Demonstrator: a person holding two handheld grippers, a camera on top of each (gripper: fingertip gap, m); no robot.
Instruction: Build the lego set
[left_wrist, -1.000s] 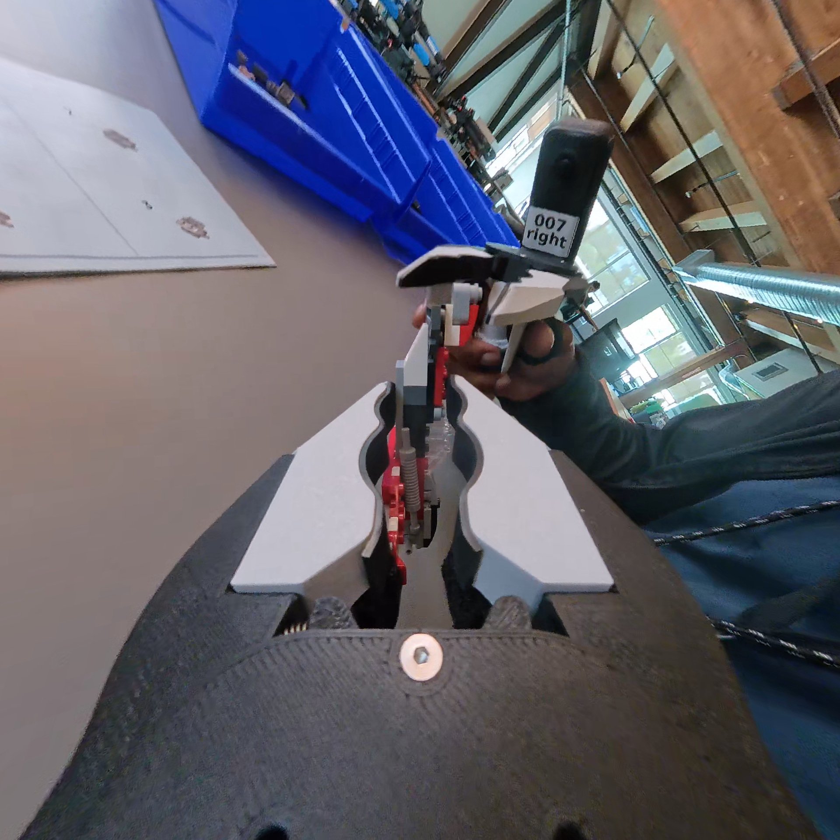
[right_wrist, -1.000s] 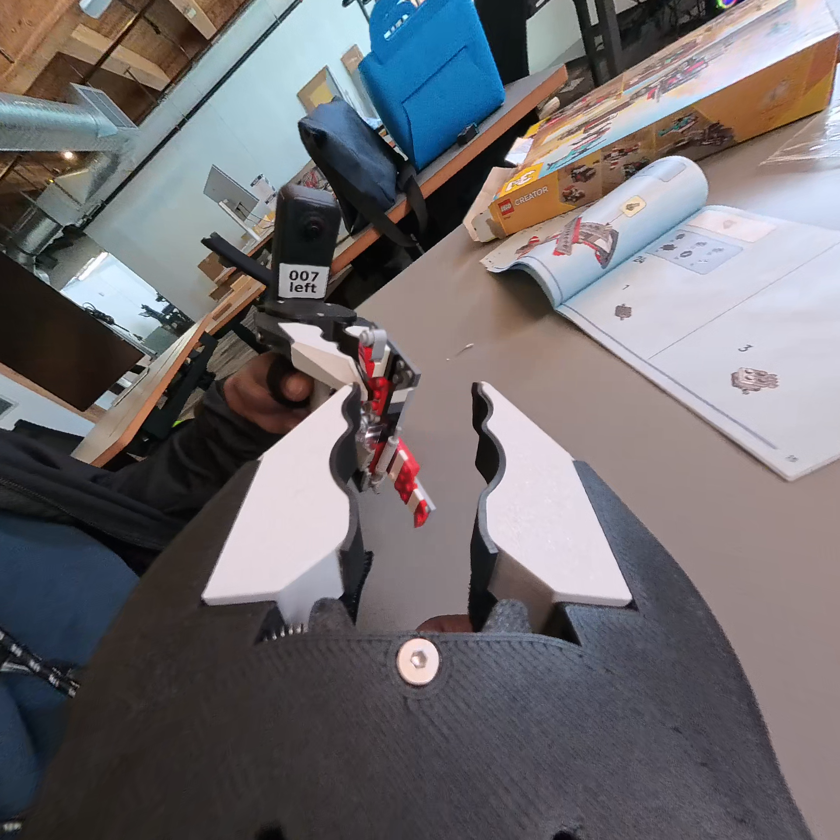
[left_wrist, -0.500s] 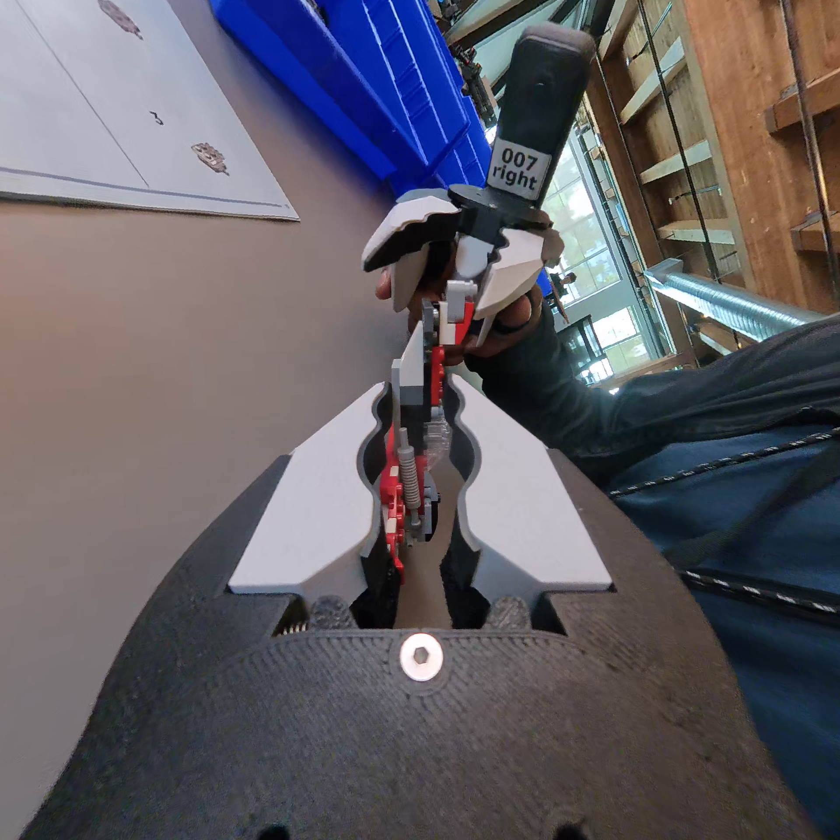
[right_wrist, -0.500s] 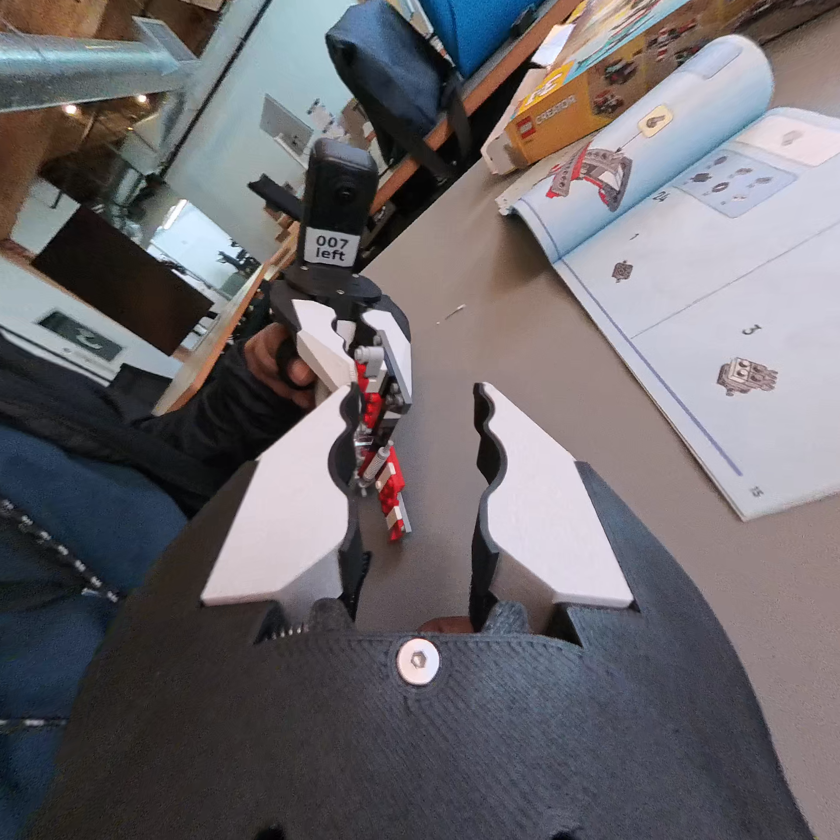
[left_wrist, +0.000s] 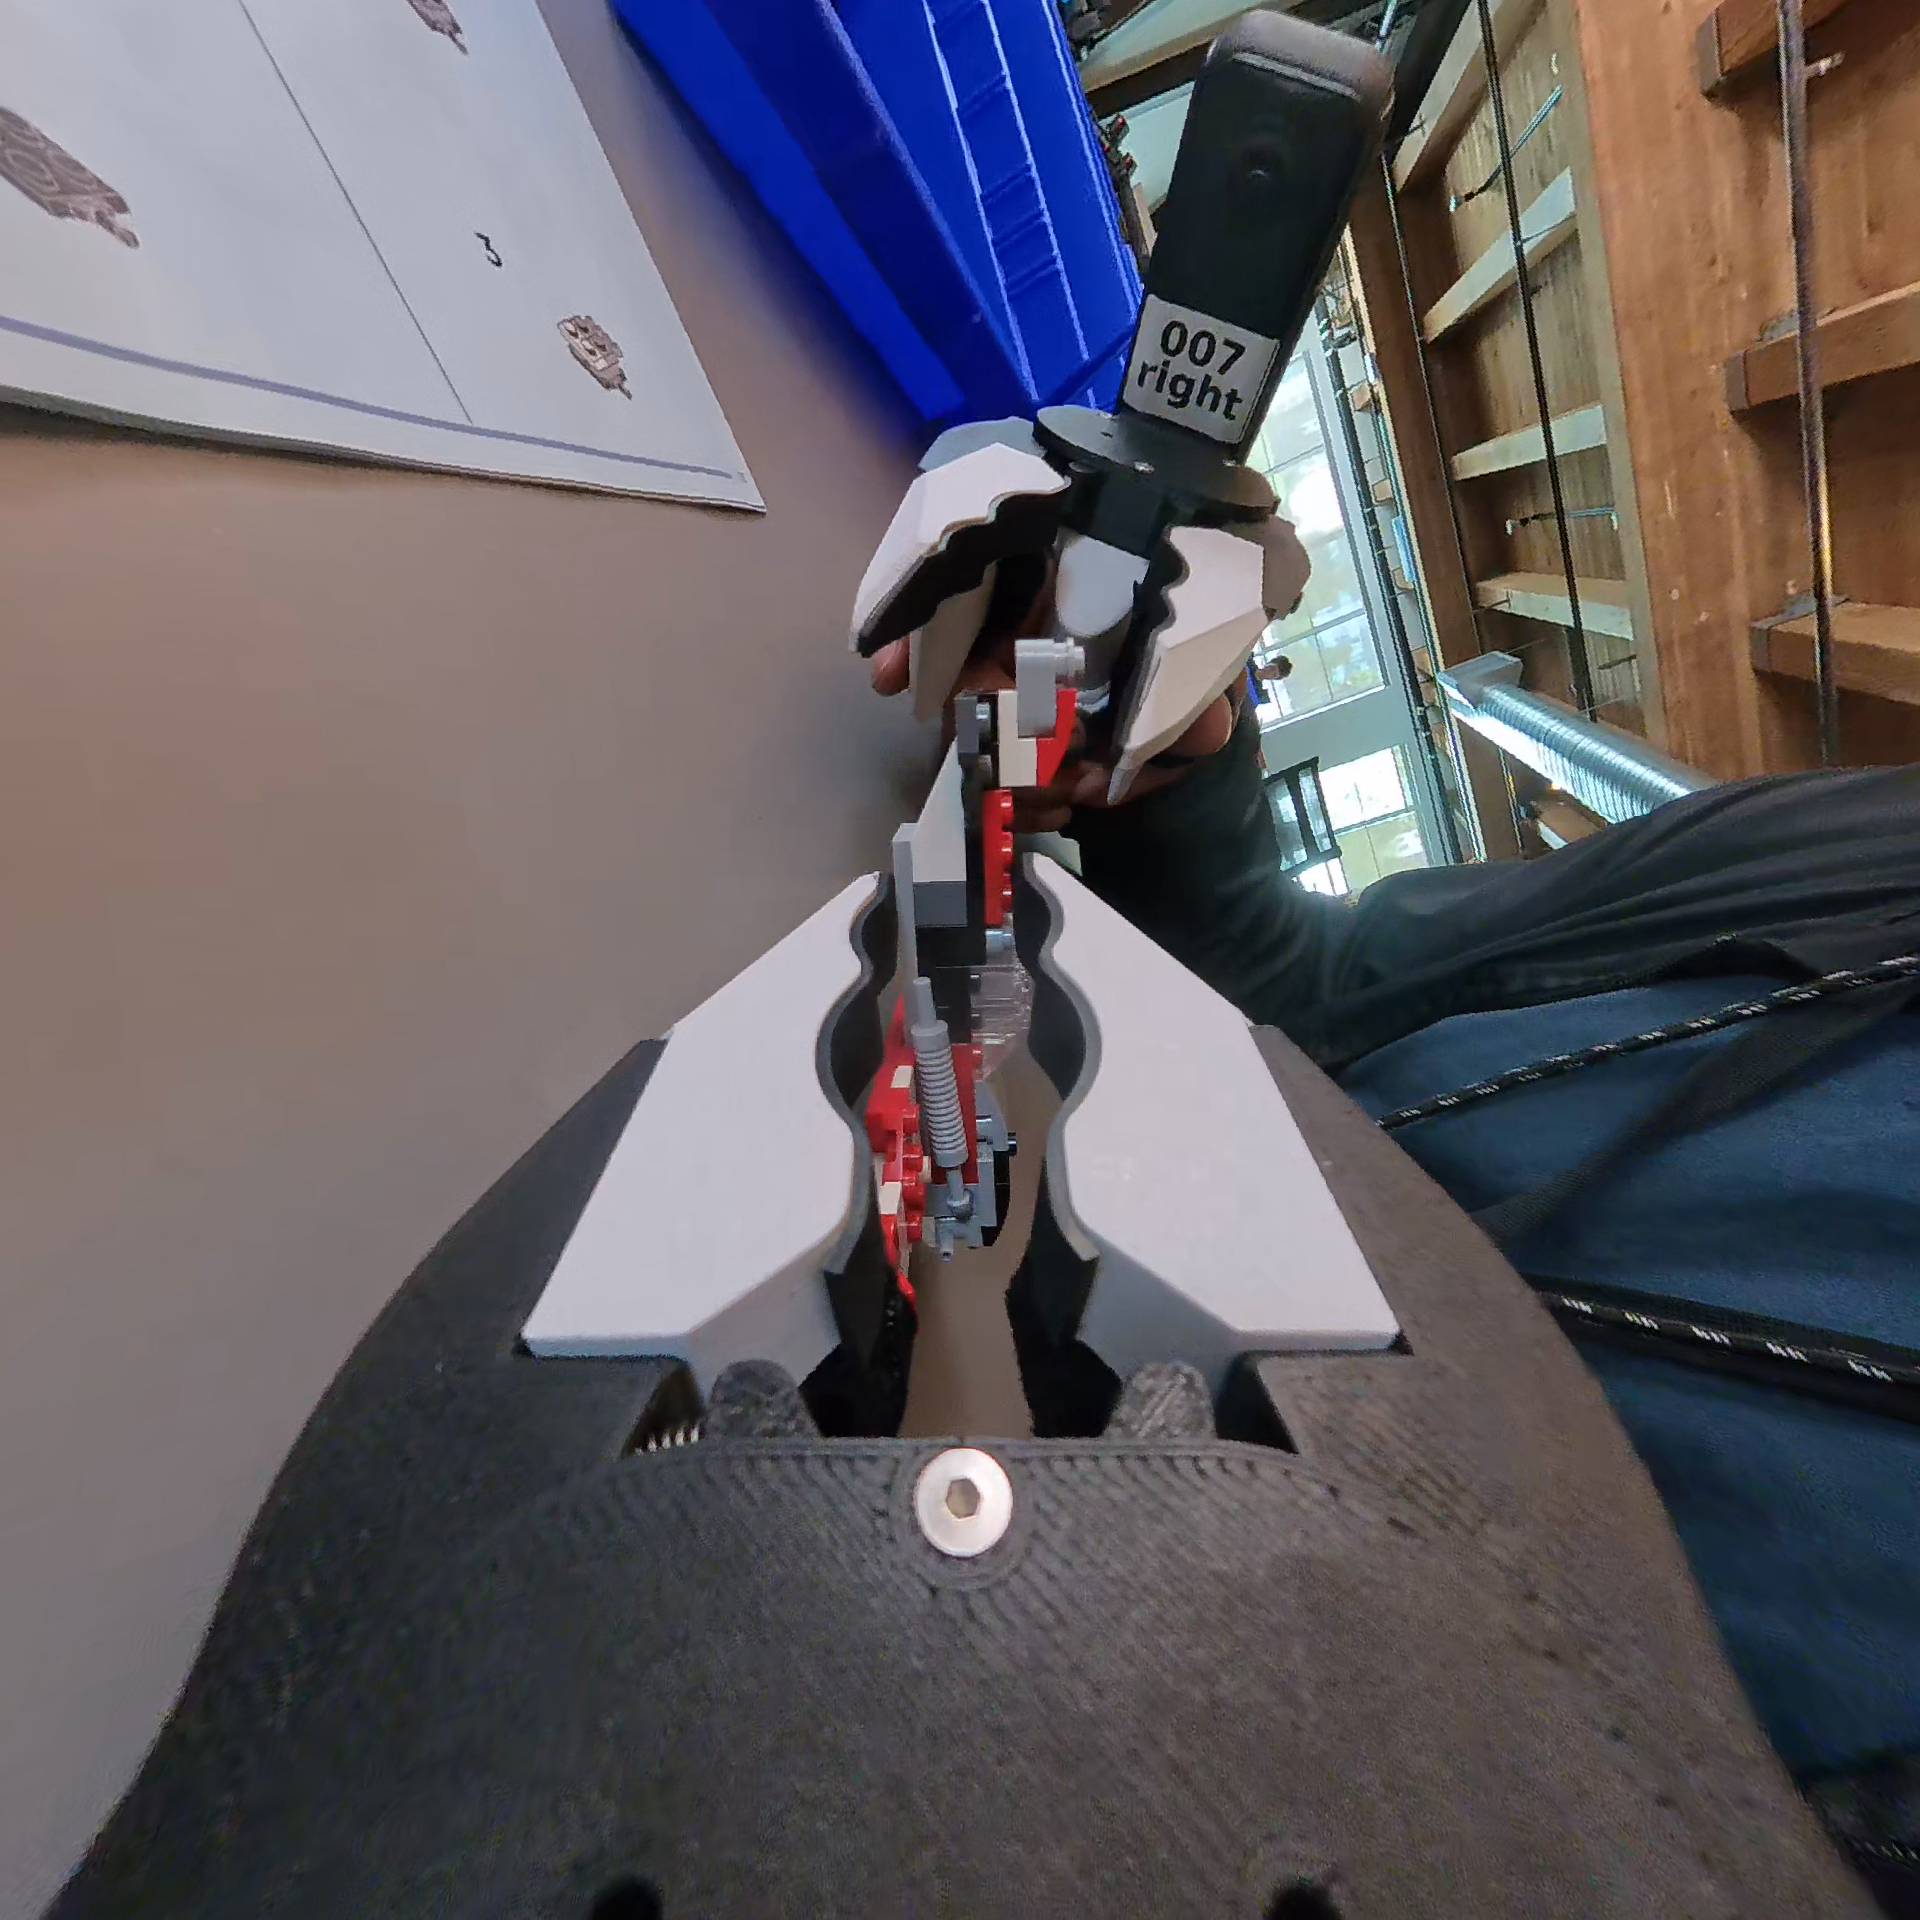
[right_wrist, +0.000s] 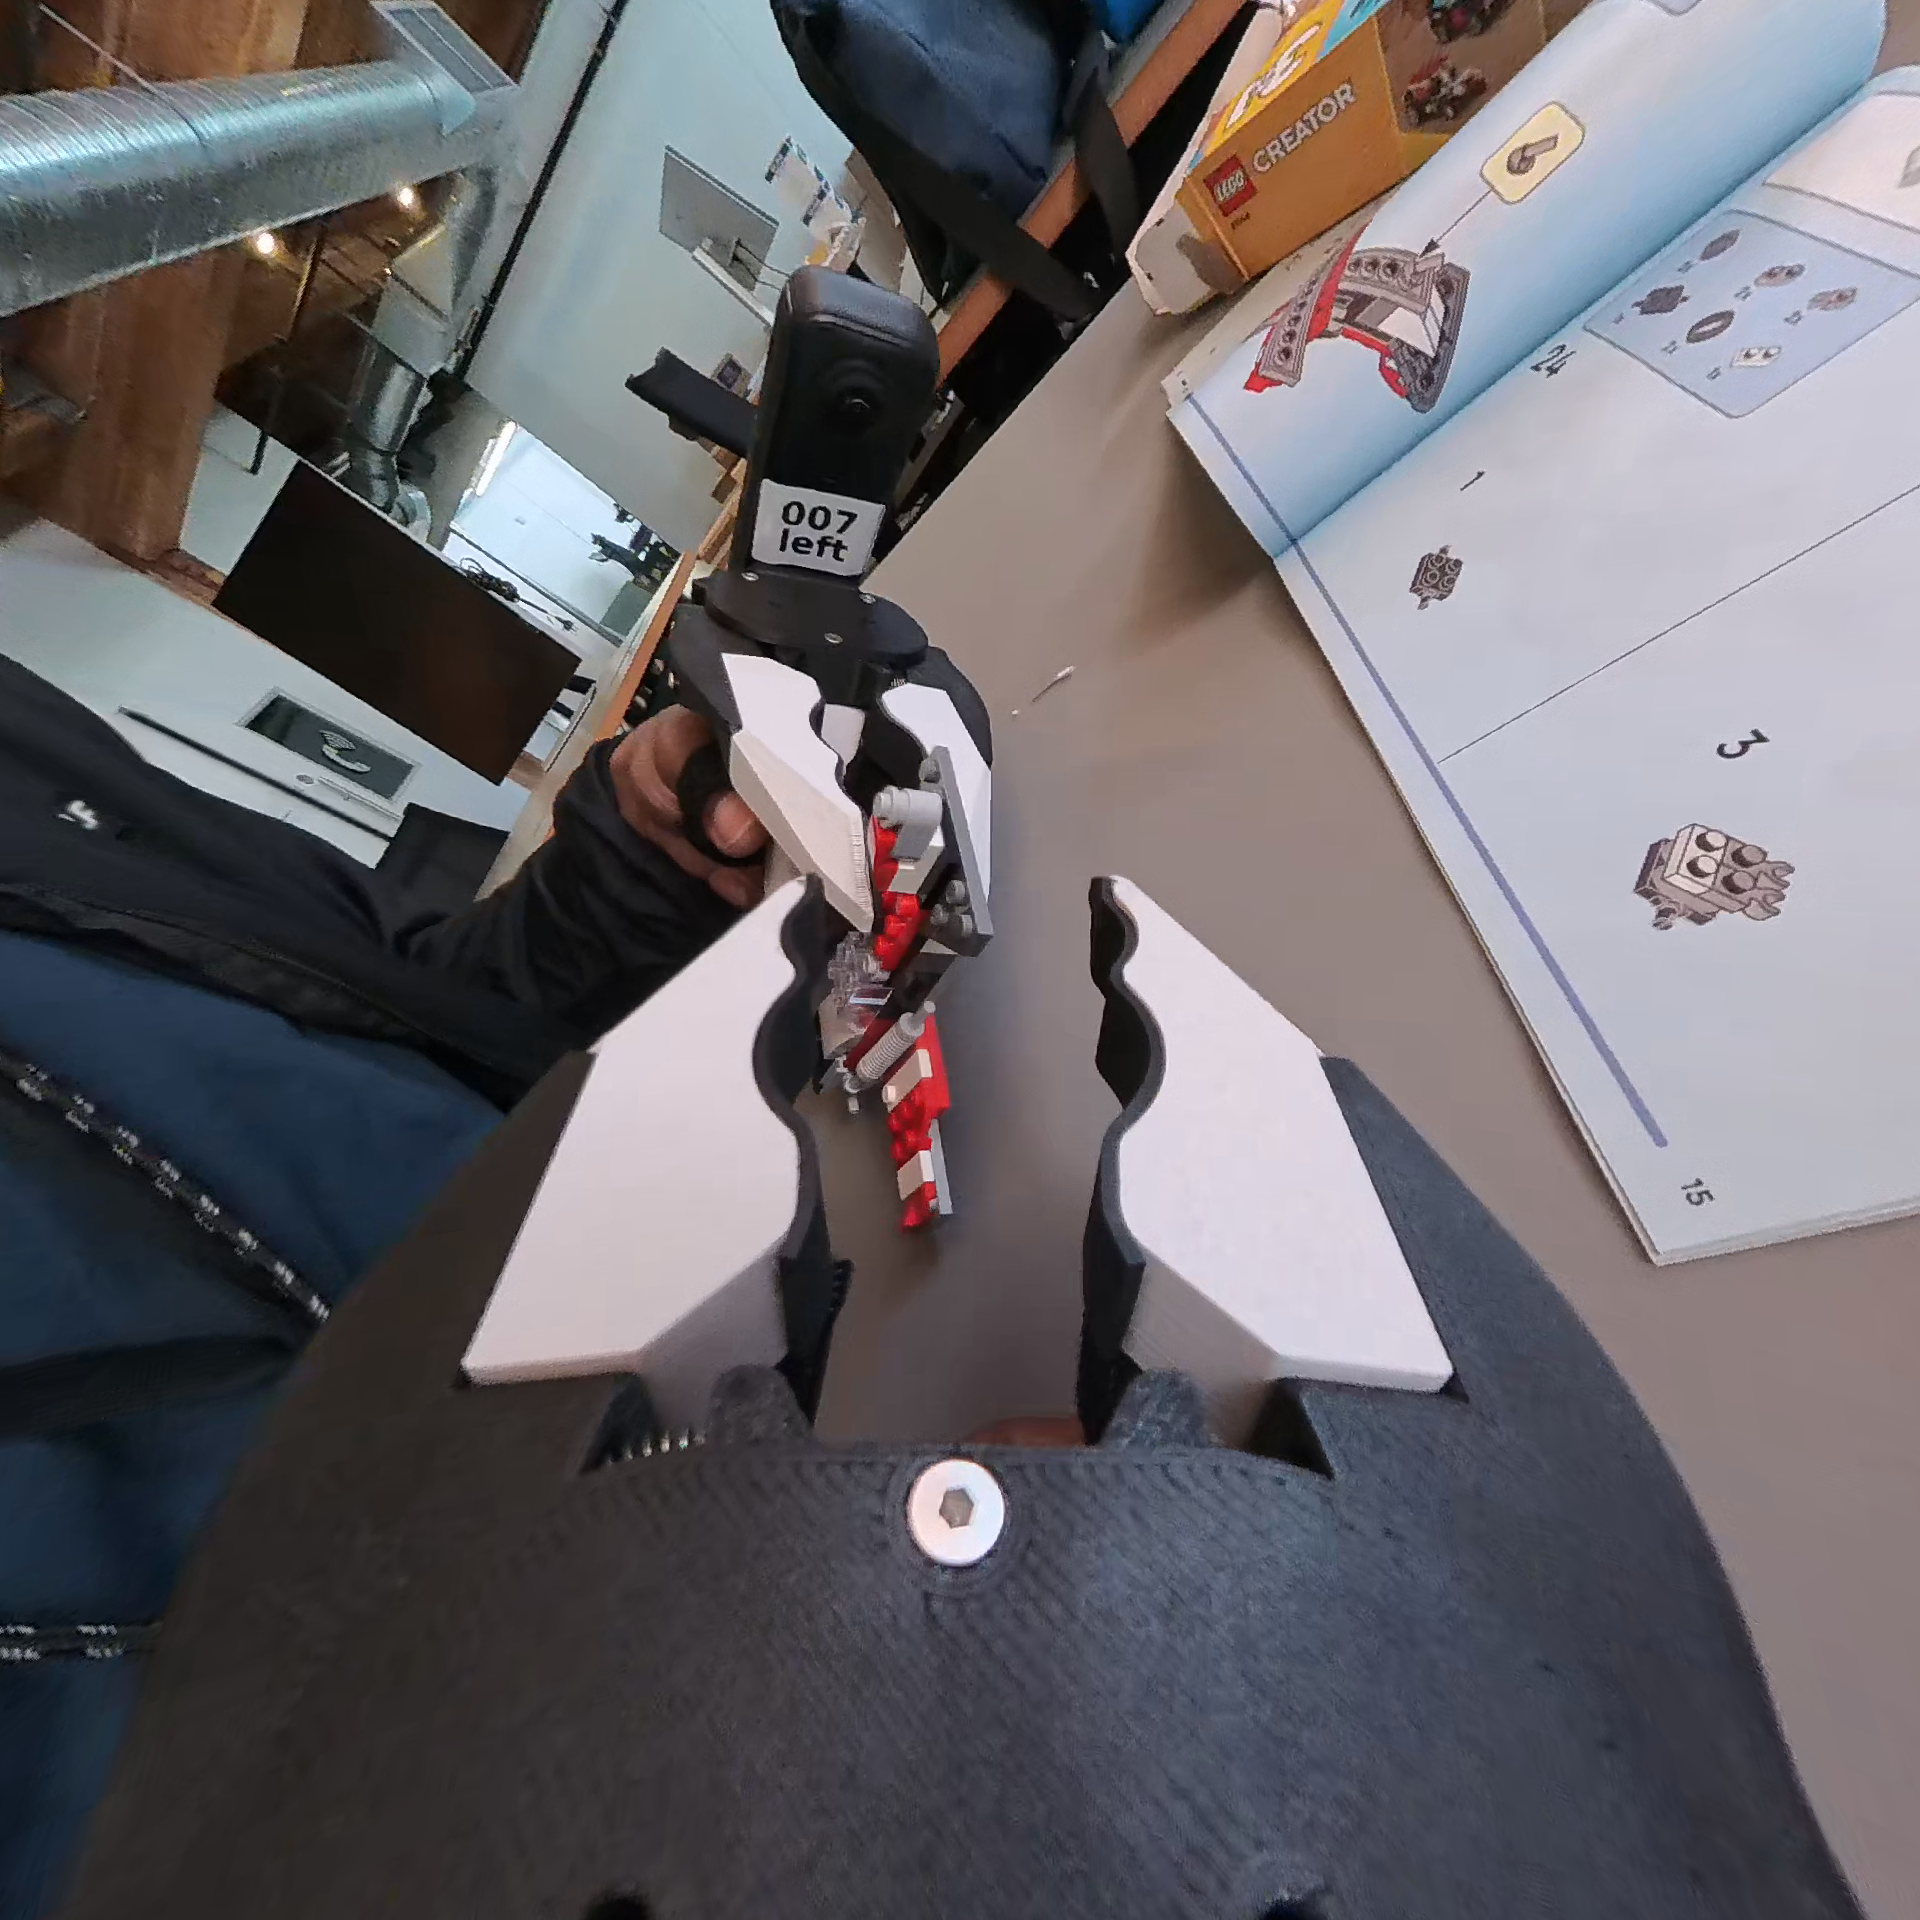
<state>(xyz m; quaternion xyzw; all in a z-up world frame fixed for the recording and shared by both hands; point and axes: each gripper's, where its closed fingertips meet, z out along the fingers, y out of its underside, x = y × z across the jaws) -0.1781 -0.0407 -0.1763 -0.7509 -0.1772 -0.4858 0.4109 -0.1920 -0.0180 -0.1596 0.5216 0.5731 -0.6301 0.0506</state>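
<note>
My left gripper (left_wrist: 961, 883) is shut on a red, grey and white lego model (left_wrist: 940, 1101), held edge-on above the table. The model's far end, with a small light grey piece (left_wrist: 1044, 675), reaches between the spread fingers of my right gripper (left_wrist: 1029, 748). In the right wrist view my right gripper (right_wrist: 945, 904) is open and empty. There the model (right_wrist: 914, 1101) hangs from the left gripper (right_wrist: 883, 821), close to the inner side of my left finger (right_wrist: 675, 1122). I cannot tell if it touches.
An open instruction booklet (right_wrist: 1610, 727) lies on the grey table (right_wrist: 1143, 727), also seen in the left wrist view (left_wrist: 260, 260). The yellow lego box (right_wrist: 1299, 156) stands behind it. Blue bins (left_wrist: 914, 187) line the far edge. A person's sleeves and dark blue clothing are close by. Less than 4 cm separates the two grippers' tips.
The two grippers have come closer together. The model's far end now sits between the right gripper's open fingers. Both views have tilted. The left gripper's hold is unchanged.
</note>
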